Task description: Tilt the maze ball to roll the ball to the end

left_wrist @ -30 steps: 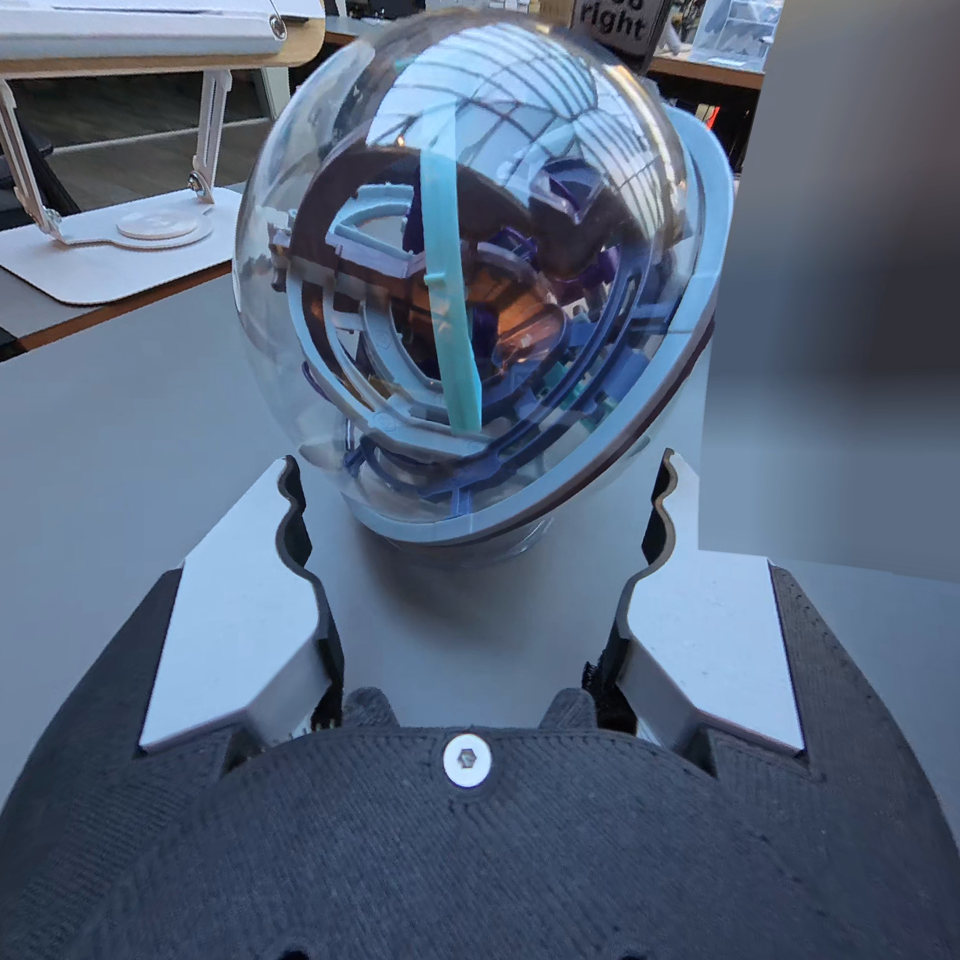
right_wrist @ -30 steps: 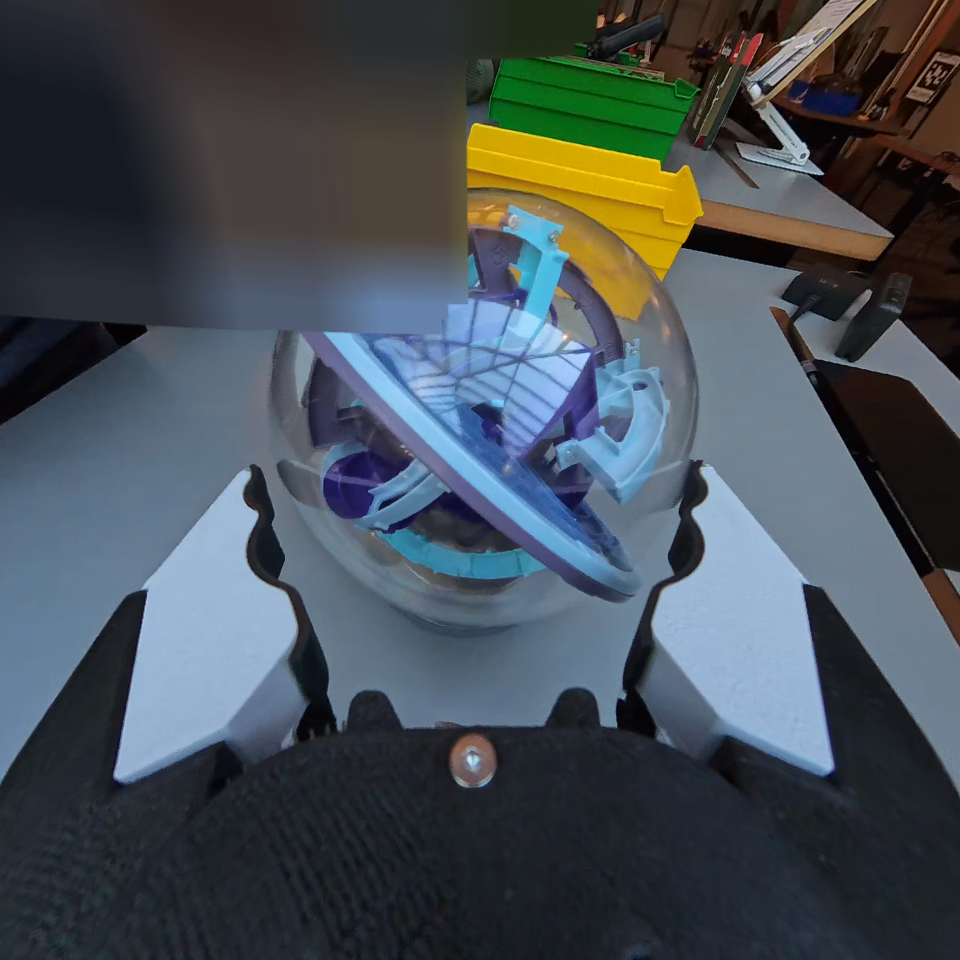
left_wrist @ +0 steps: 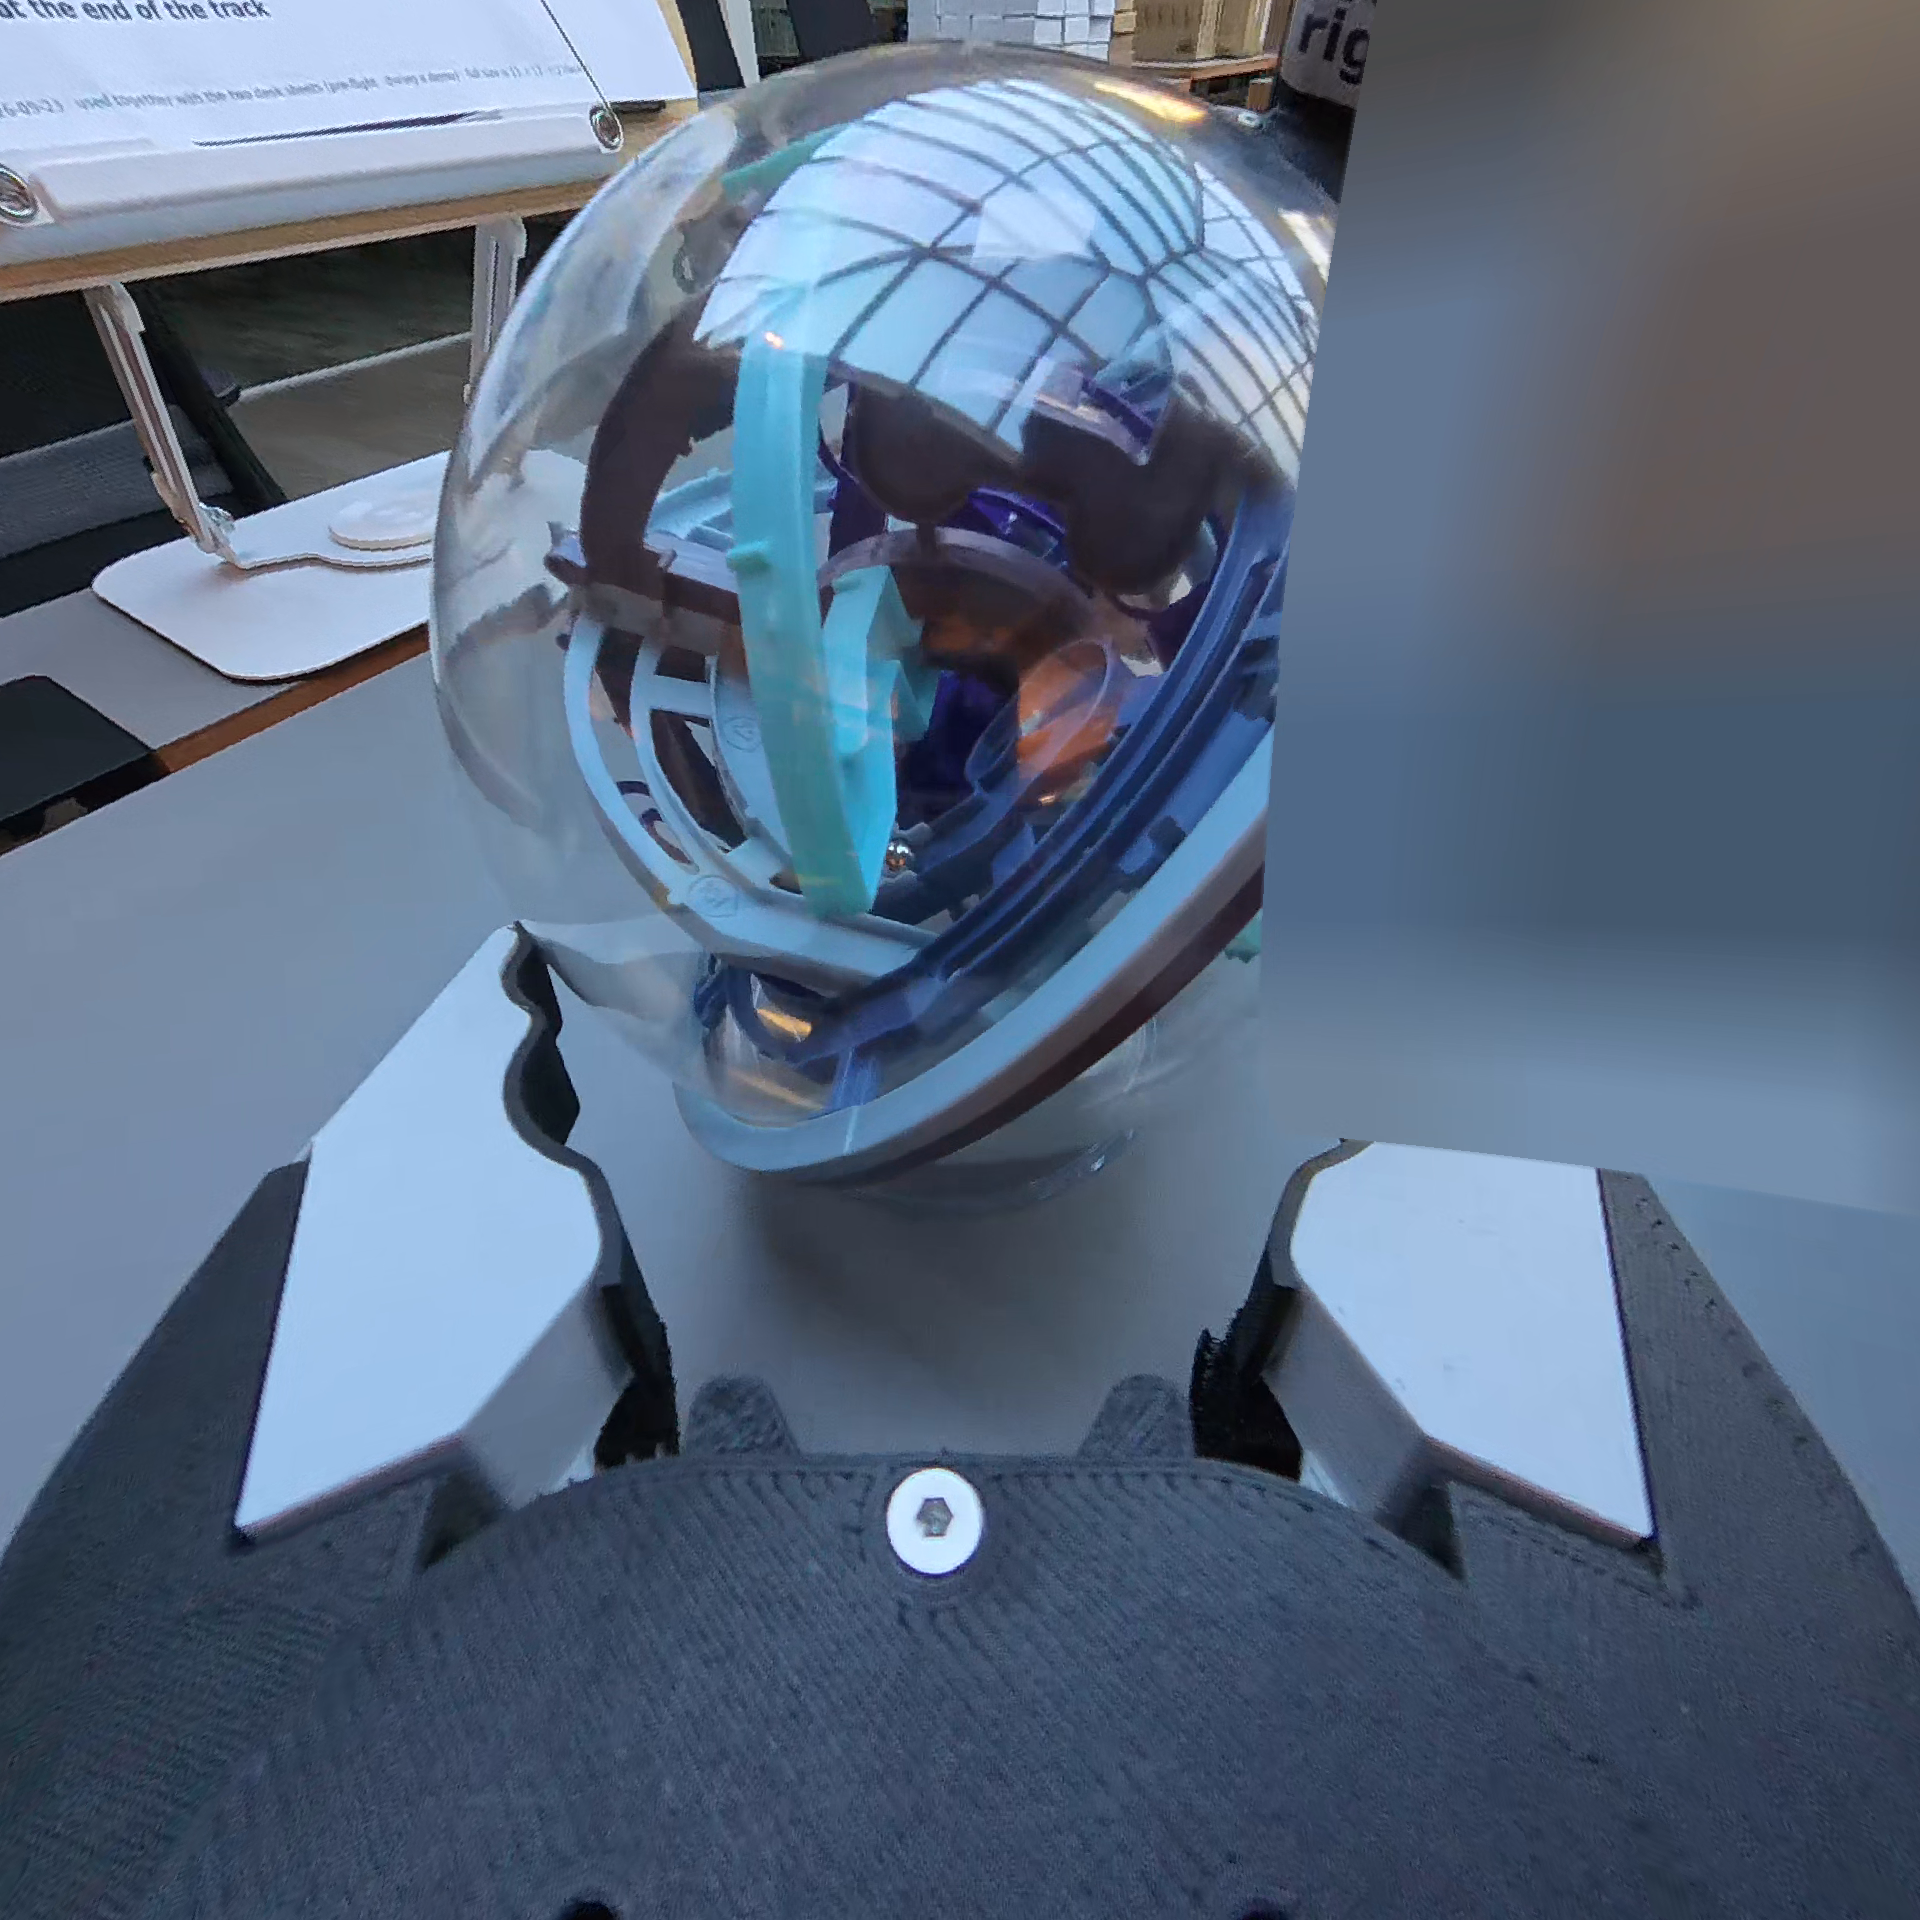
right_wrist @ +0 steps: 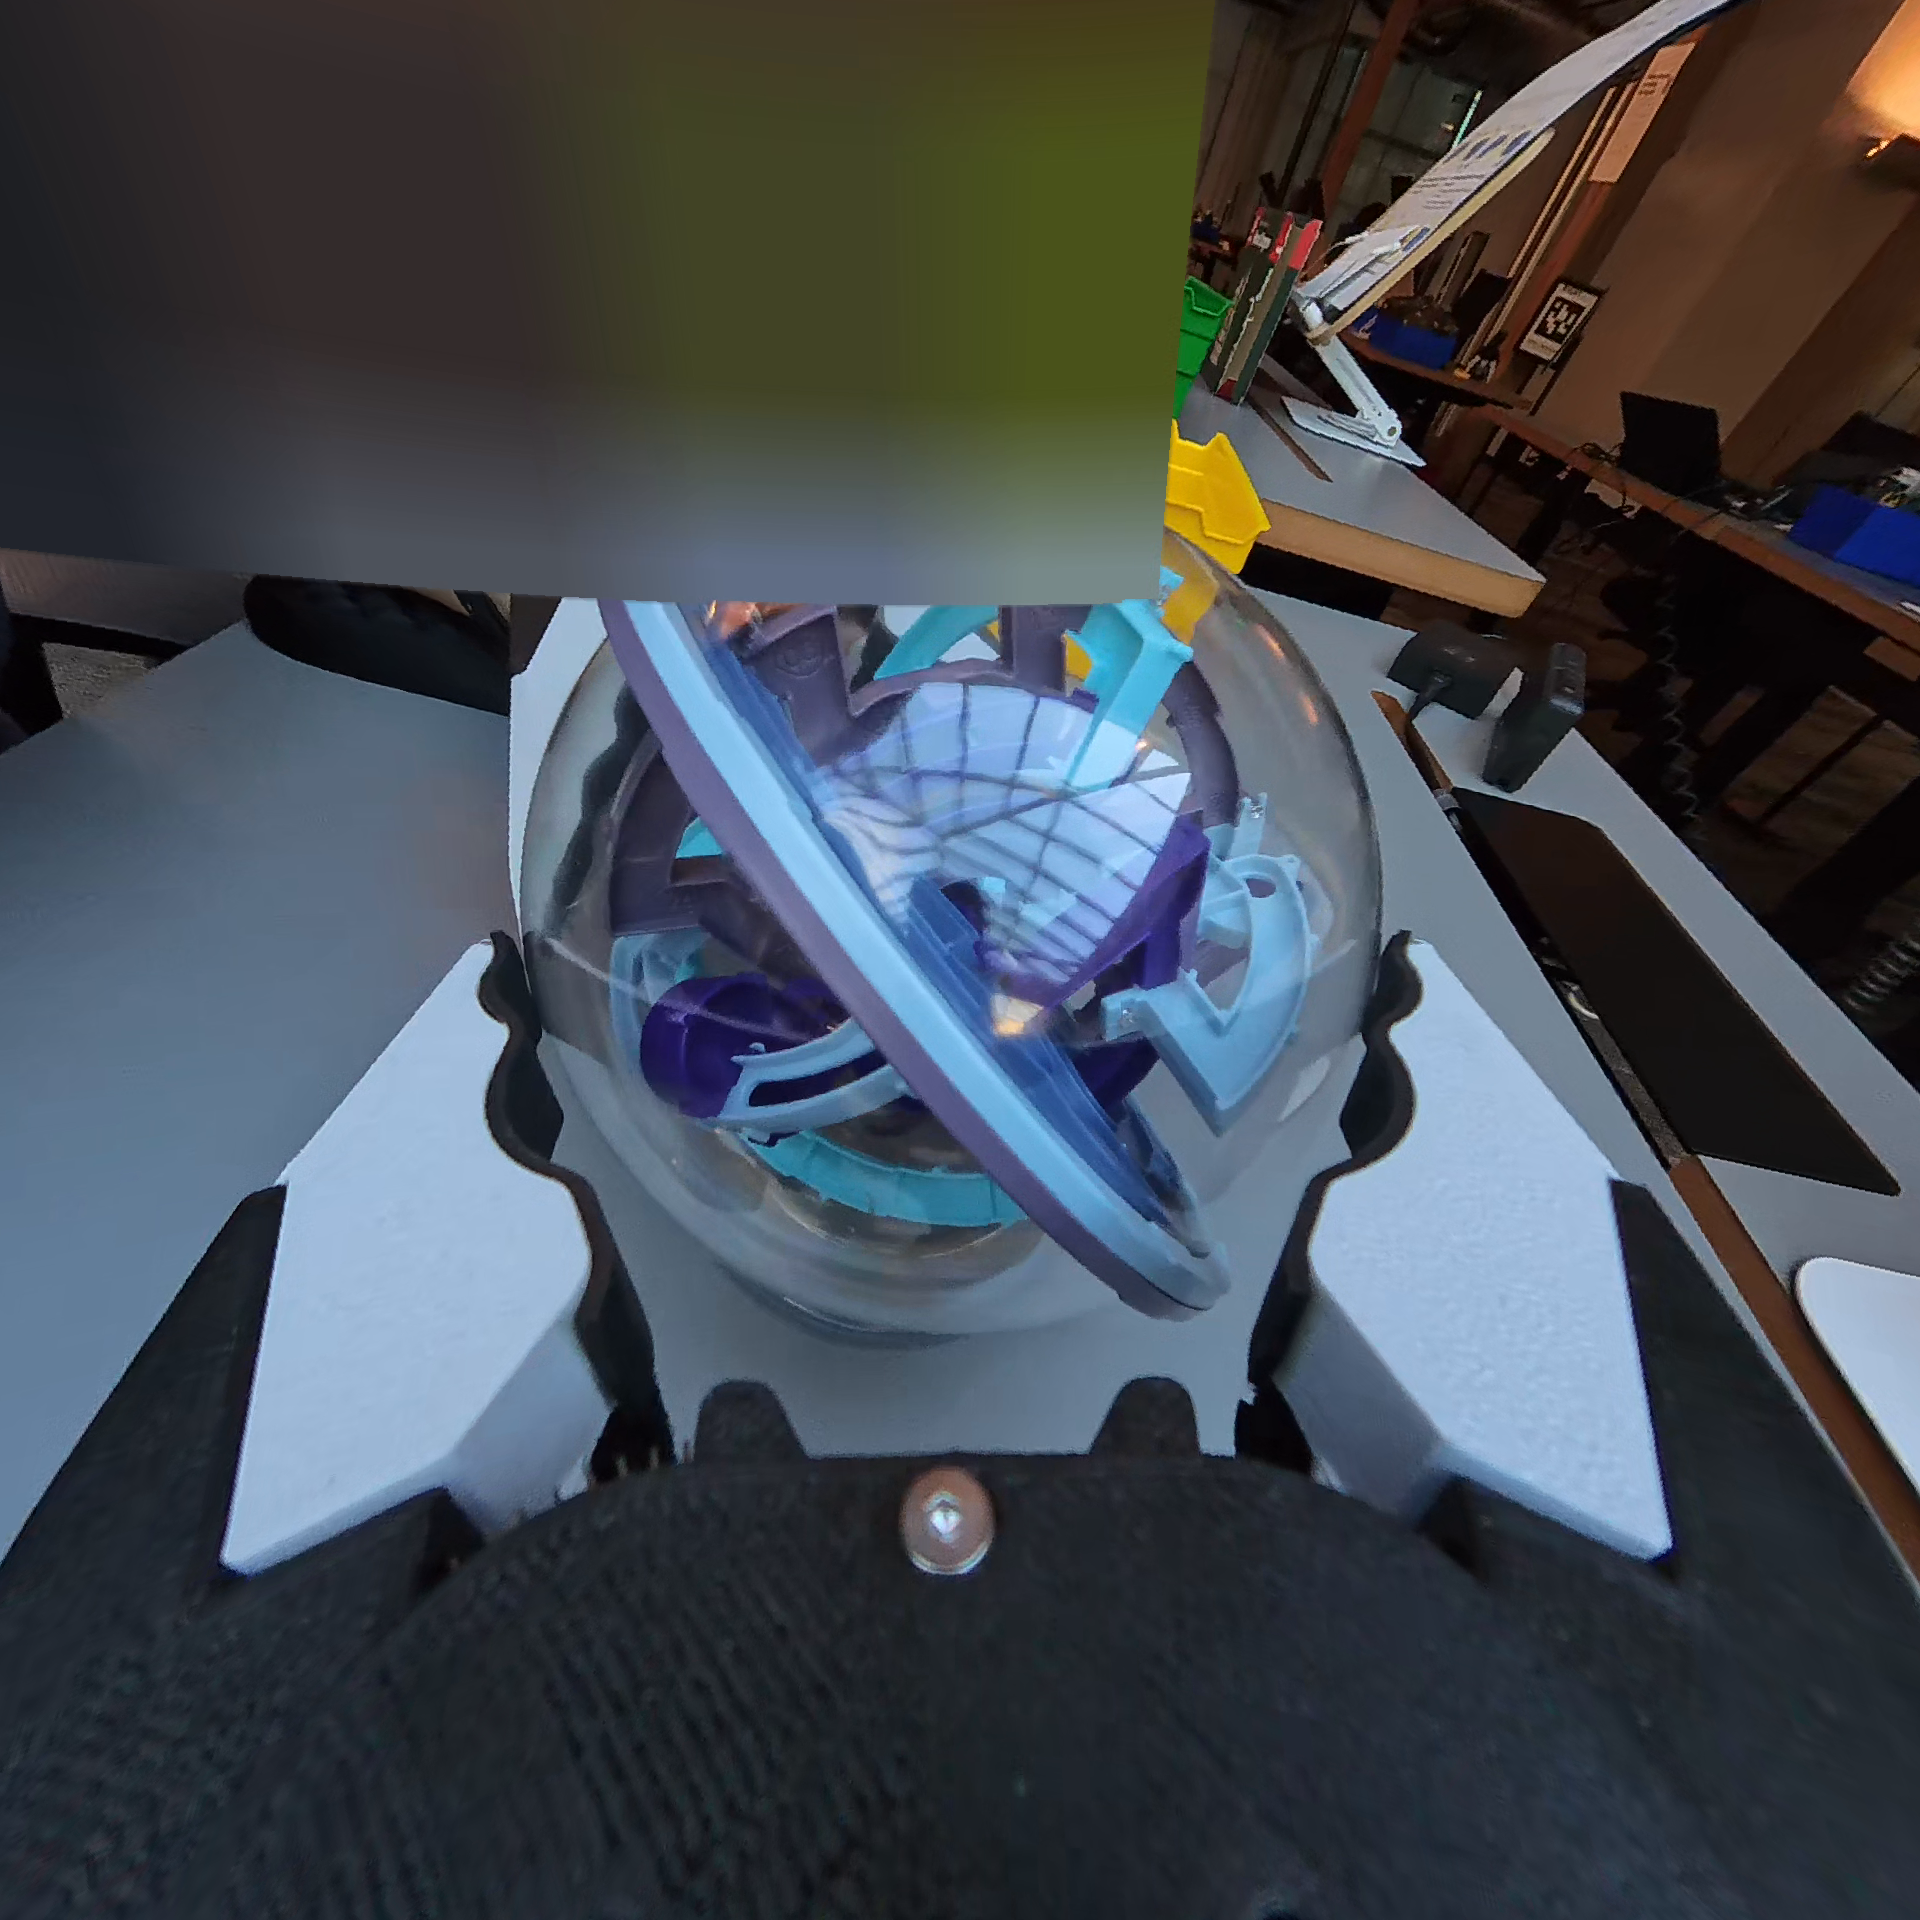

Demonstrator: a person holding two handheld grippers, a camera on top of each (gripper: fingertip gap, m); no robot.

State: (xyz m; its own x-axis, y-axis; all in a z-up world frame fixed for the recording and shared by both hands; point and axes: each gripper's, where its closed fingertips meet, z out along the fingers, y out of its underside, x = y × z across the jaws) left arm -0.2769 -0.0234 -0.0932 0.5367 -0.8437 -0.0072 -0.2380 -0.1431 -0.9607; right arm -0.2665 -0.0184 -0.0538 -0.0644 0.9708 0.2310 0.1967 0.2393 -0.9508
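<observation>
**Both grippers close in on the tilted maze ball**

Since a second ago both grippers have moved nearer the maze ball (left_wrist: 873, 623), which now fills more of each view. The right gripper (right_wrist: 940, 1049) has its jaws spread wide, with the sphere sitting between the fingertips; whether the pads actually touch the shell I cannot tell. The left gripper (left_wrist: 914, 1039) is also wide open and holds nothing, its left finger (left_wrist: 520, 997) just beside the sphere's lower edge. The ball rests on the grey table (left_wrist: 208, 987), its equator ring steeply slanted. My reading is that the approach is nearly done and tilting can start once contact is made.

Only the left wrist view shows the small steel ball (left_wrist: 898, 854), sitting on a track beside the turquoise arc. The right wrist view shows the opposite side, plus a yellow bin (right_wrist: 1210, 499) on the far side.
</observation>
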